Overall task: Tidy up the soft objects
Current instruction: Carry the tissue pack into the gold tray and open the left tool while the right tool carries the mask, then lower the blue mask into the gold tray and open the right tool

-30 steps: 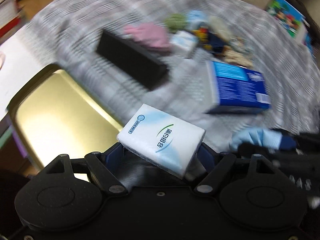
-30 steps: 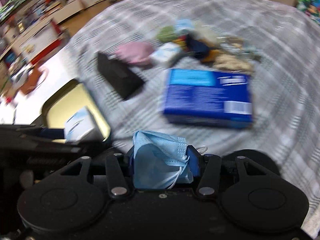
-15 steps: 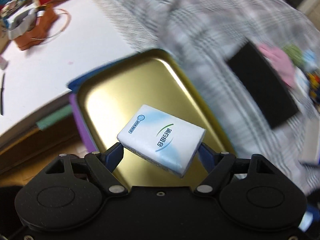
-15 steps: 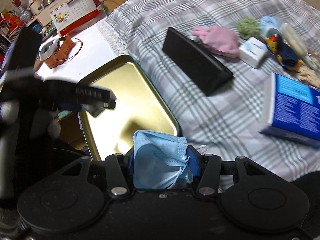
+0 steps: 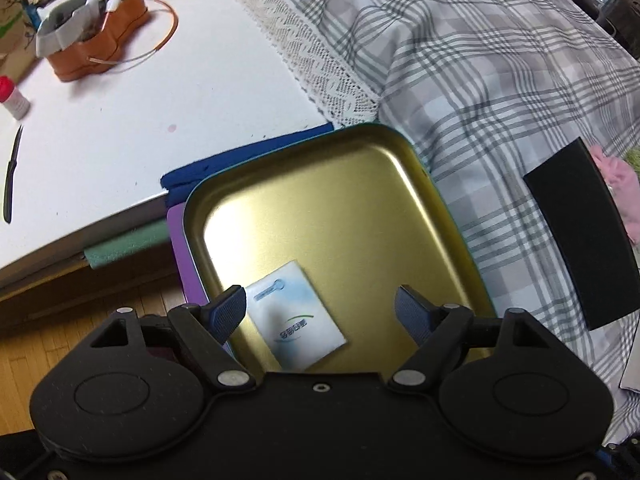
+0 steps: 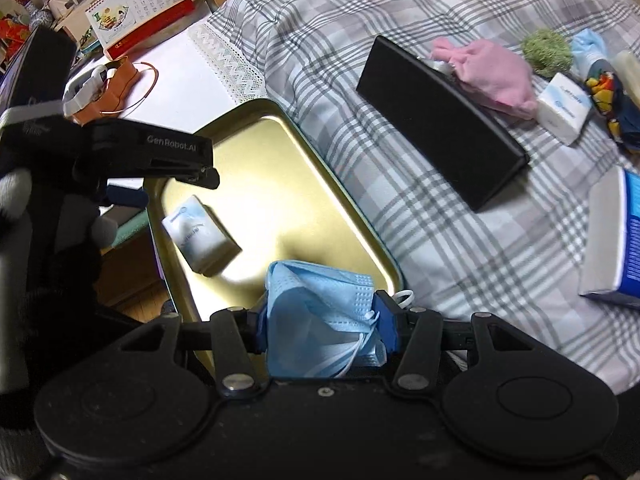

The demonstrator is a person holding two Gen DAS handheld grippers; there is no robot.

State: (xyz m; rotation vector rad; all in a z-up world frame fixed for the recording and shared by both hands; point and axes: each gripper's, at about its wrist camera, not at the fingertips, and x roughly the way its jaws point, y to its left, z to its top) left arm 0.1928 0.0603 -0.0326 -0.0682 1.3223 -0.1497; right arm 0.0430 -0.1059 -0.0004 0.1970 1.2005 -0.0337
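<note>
A white tissue pack [image 5: 296, 316] [image 6: 200, 236] lies flat on the floor of the gold metal tray [image 5: 320, 208] [image 6: 280, 160]. My left gripper [image 5: 320, 298] hangs open just above it, its blue pads clear of the pack on both sides. My right gripper [image 6: 324, 316] is shut on a crumpled light-blue face mask [image 6: 316, 296] and hovers over the tray's near right corner. A pink cloth [image 6: 492, 72], a green fluffy ball [image 6: 548, 50] and a second tissue pack [image 6: 564, 104] lie further back on the plaid blanket [image 6: 460, 240].
A long black box [image 6: 440, 120] [image 5: 580, 232] lies on the blanket right of the tray. A blue carton [image 6: 628, 240] sits at the far right. A white table [image 5: 140, 100] with an orange case [image 5: 96, 44] borders the tray's far left side; wooden floor shows below.
The left gripper swung over the tray and let go of the tissue pack, which now lies in the tray. The right gripper followed towards the tray, still holding the mask.
</note>
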